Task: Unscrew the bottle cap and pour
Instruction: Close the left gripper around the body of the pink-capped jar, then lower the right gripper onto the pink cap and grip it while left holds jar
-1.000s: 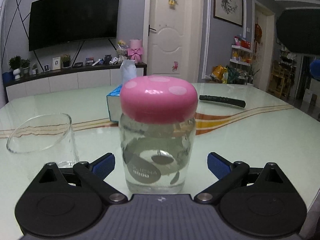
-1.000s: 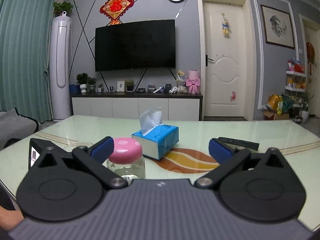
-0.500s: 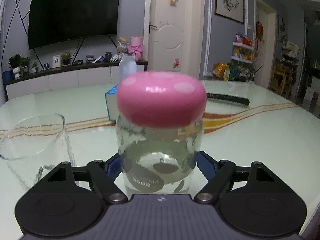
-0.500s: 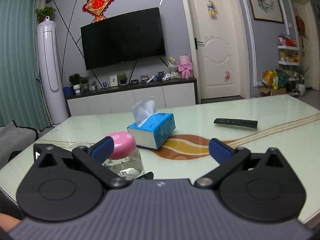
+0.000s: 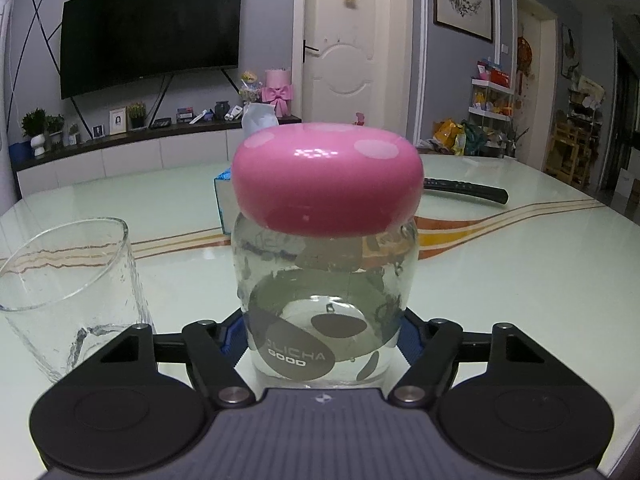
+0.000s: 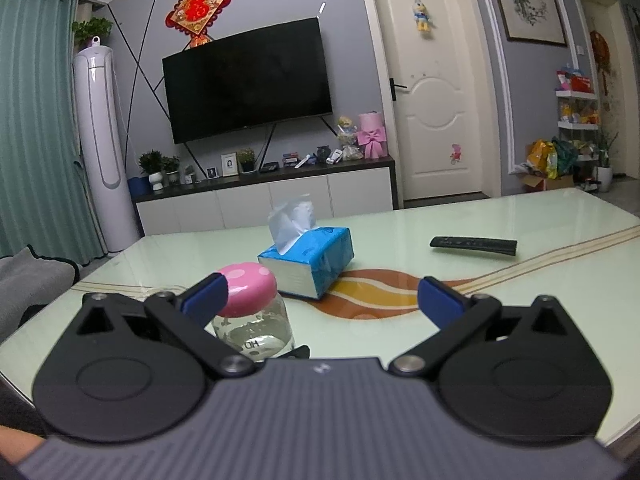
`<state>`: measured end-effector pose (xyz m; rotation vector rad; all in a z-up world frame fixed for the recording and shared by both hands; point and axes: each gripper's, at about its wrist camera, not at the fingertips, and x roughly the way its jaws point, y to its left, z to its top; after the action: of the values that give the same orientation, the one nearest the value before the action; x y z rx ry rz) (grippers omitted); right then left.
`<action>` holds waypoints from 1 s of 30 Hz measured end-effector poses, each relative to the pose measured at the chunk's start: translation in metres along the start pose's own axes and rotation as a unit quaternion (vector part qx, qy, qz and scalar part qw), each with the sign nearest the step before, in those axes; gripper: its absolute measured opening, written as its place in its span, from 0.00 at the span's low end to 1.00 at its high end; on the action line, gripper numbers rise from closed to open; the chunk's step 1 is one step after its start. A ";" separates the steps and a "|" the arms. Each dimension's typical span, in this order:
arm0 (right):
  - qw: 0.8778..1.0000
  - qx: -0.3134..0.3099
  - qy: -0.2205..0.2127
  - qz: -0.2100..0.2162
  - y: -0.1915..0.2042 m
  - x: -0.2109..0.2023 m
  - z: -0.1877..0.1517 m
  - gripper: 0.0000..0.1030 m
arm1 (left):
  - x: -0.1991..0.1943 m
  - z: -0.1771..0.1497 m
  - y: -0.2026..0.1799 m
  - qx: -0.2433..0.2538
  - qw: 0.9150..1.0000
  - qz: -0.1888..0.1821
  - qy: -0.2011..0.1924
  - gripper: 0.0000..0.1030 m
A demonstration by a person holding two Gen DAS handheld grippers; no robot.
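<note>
Between L tool (image 5: 322,330) pads: capped bottle (image 5: 325,300).

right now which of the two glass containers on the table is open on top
The drinking glass, left of the bottle: its rim is uncovered, while the bottle wears its pink cap.

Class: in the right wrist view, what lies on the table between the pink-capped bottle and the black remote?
The blue tissue box sits between the bottle and the remote in the right wrist view.

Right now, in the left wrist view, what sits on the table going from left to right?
Empty glass → bottle with its pink cap, held in the left gripper → black remote.
</note>
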<state>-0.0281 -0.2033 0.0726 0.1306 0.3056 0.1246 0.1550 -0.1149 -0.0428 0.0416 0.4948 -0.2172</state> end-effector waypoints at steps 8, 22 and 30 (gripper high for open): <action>1.000 -0.001 0.002 -0.003 0.001 0.001 -0.001 1.00 | -0.001 -0.001 0.002 -0.004 1.000 -0.002 -0.008 0.72; 0.998 -0.026 0.052 0.013 0.003 0.019 0.018 1.00 | -0.004 0.001 -0.001 0.001 1.000 0.000 -0.026 0.71; 0.983 -0.050 0.164 0.068 0.025 0.066 0.073 1.00 | -0.003 0.002 0.000 0.002 1.000 -0.002 -0.026 0.71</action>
<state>0.0542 -0.1773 0.1258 0.0295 0.6181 0.2989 0.1527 -0.1146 -0.0396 0.0392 0.4427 -0.2224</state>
